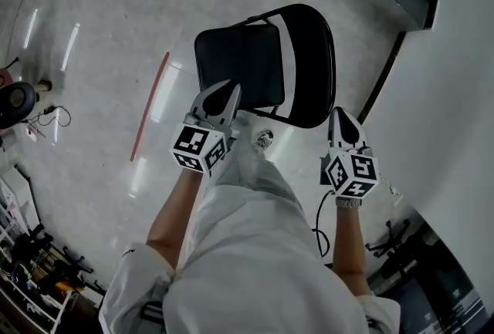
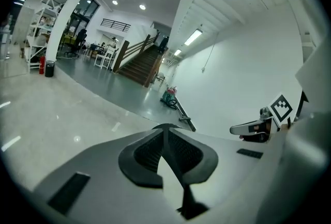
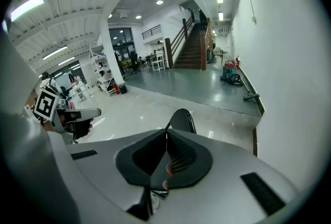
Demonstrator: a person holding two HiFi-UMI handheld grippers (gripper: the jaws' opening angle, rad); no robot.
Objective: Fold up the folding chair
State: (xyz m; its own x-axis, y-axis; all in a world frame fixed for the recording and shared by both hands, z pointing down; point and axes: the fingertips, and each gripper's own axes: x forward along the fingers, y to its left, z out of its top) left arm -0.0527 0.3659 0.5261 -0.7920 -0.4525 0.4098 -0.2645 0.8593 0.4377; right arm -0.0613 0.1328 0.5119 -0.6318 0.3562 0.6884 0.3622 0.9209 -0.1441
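A black folding chair stands open on the pale floor in the head view, its seat [image 1: 239, 62] to the left and its rounded backrest [image 1: 312, 62] to the right. My left gripper [image 1: 229, 87] hovers over the seat's near edge, jaws shut and empty. My right gripper [image 1: 340, 113] sits just off the backrest's near right corner, also shut with nothing in it. In the right gripper view the shut jaws [image 3: 166, 134] point at the chair's backrest [image 3: 183, 119] just beyond them. The left gripper view shows its shut jaws [image 2: 166, 130] and no chair.
The person's pale trousers [image 1: 255, 232] and a shoe [image 1: 264, 140] are right below the chair. A red strip [image 1: 149, 105] lies on the floor to the left. A white wall [image 1: 455, 93] with a dark baseboard [image 1: 386, 78] runs close on the right. Stairs [image 3: 194, 49] rise far off.
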